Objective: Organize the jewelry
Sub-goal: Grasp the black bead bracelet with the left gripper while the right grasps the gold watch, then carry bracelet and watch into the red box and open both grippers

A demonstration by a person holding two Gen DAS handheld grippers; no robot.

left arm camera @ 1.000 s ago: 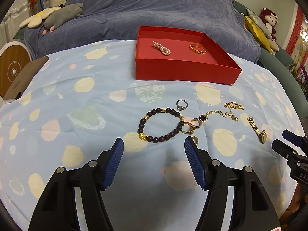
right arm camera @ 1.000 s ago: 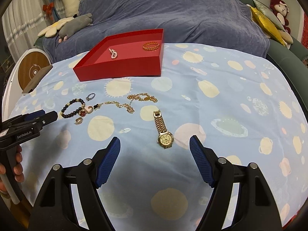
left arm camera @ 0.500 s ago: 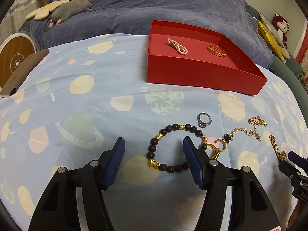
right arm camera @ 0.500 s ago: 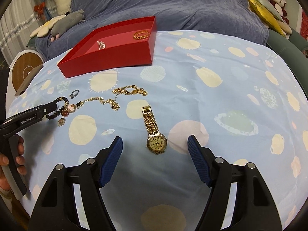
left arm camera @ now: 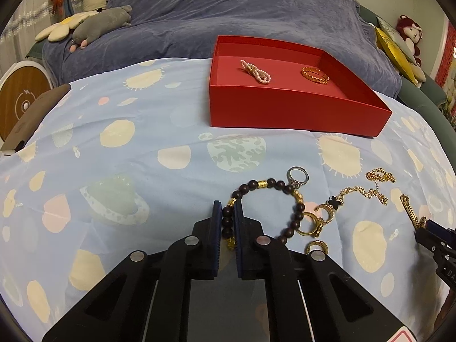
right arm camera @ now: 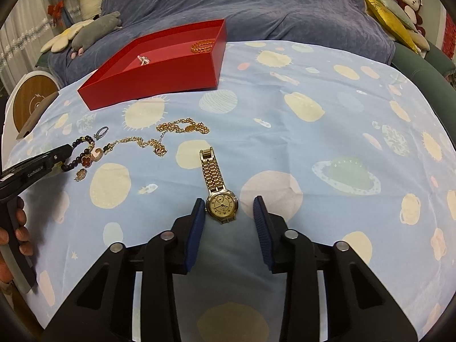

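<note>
- Since half a sec ago our left gripper has closed from wide apart down onto the beaded bracelet; our right gripper has narrowed too & moved in on the gold watch.
- L fingers now clamped on the bracelet's left arc: dark beads sit betw. the two blue pads, rest of the loop curves off to the right & far side on the blue patterned cloth.
- R fingers apart, not touching; watch face lies betw. the tips, closer to the left pad, strap running away toward the far side.
- Silver ring touches the bracelet's far-right edge.
- Gold hoops & clover charm just right of the bracelet; gold chain trails further right.
- Red tray sits on the far side, well apart from both grippers; holds a pearl piece at left & a gold bangle at right.
- Grey plush far left on the purple blanket.
</note>
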